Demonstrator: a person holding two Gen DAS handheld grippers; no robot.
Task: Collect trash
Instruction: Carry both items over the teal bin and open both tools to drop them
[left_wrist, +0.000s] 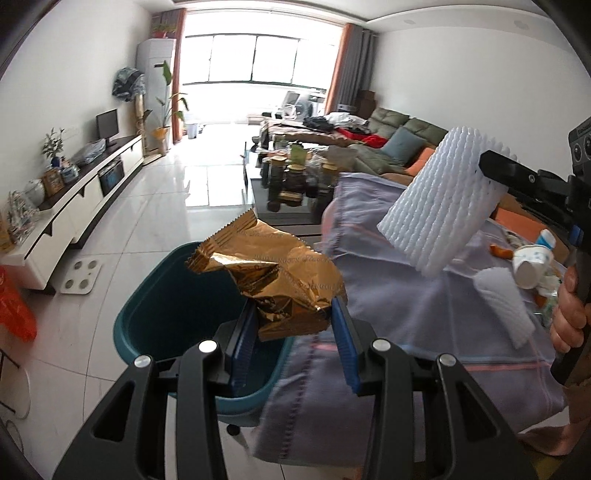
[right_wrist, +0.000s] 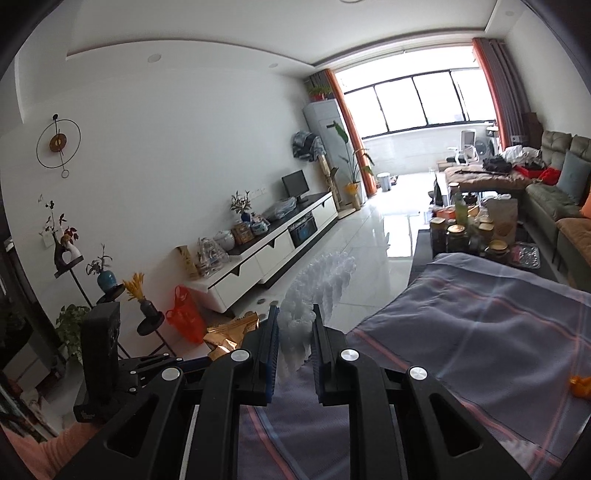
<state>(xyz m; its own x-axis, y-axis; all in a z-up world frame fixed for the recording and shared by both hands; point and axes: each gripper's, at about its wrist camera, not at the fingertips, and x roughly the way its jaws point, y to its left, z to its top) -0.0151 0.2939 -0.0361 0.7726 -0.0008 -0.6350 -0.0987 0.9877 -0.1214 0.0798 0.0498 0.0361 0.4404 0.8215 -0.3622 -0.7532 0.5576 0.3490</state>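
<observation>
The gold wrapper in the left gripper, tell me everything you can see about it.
The gold wrapper is a crumpled, shiny metallic foil packet with a serrated end and faint printed lettering. It looks empty and creased. The left gripper pinches its lower end between blue-padded jaws, so most of it sticks up and forward. It hangs over the rim of the teal bin, beside the cloth-covered table, touching only the jaws.

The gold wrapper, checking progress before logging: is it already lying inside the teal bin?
No, the gold wrapper is clamped in the left gripper above the teal bin.

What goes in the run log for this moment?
left gripper: shut on gold wrapper, above teal bin | right gripper: shut on white foam net, over blanket
</observation>
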